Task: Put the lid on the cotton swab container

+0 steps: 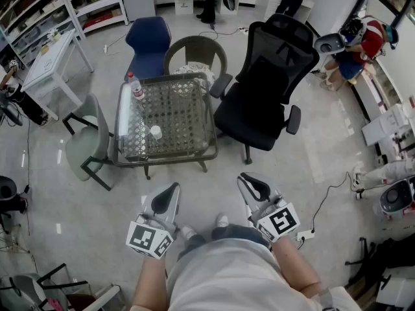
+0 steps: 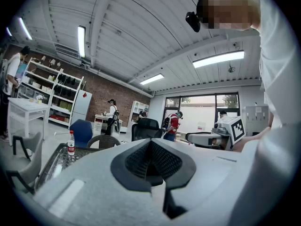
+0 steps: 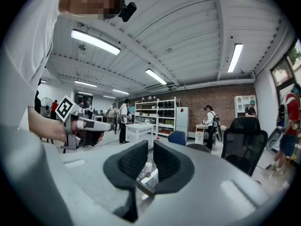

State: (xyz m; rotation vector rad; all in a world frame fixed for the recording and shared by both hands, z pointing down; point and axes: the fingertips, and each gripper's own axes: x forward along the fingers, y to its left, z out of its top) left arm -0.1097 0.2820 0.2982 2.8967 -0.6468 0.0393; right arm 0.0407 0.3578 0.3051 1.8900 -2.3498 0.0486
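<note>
**— What's most likely to go wrong from here?**

— Taking it from my left: my left gripper (image 1: pixel 174 189) is shut tight and holds nothing. If I reached in like that, I'd only shove things about. On the left of the glass-topped table (image 1: pixel 185 112) stands a water bottle (image 1: pixel 137 89). A careless sweep past it could knock it over. Nearer the front edge is a small white cylinder, which I take to be the cotton swab container (image 1: pixel 155 132). It looks light, and on smooth glass I'd expect it to skid or tip at the first off-centre touch. My bigger worry is the lid. I can't pick it out from here, so I could close on the wrong thing.

**— And your right side?**

— My right gripper (image 1: pixel 244 180) has its jaws a narrow gap apart, with nothing between the pads. That may be too narrow for a lid, so I'd likely have to widen it first. A black office chair (image 1: pixel 262 89) crowds the table's right edge and could foul my arm as I come in.

**— Where is the container relative to your tools?**

— It's well apart from both. I hold them low by my waist, and the container sits ahead on the table, a little left of centre. In the right gripper view it shows far off through the gap between the jaws.
</note>
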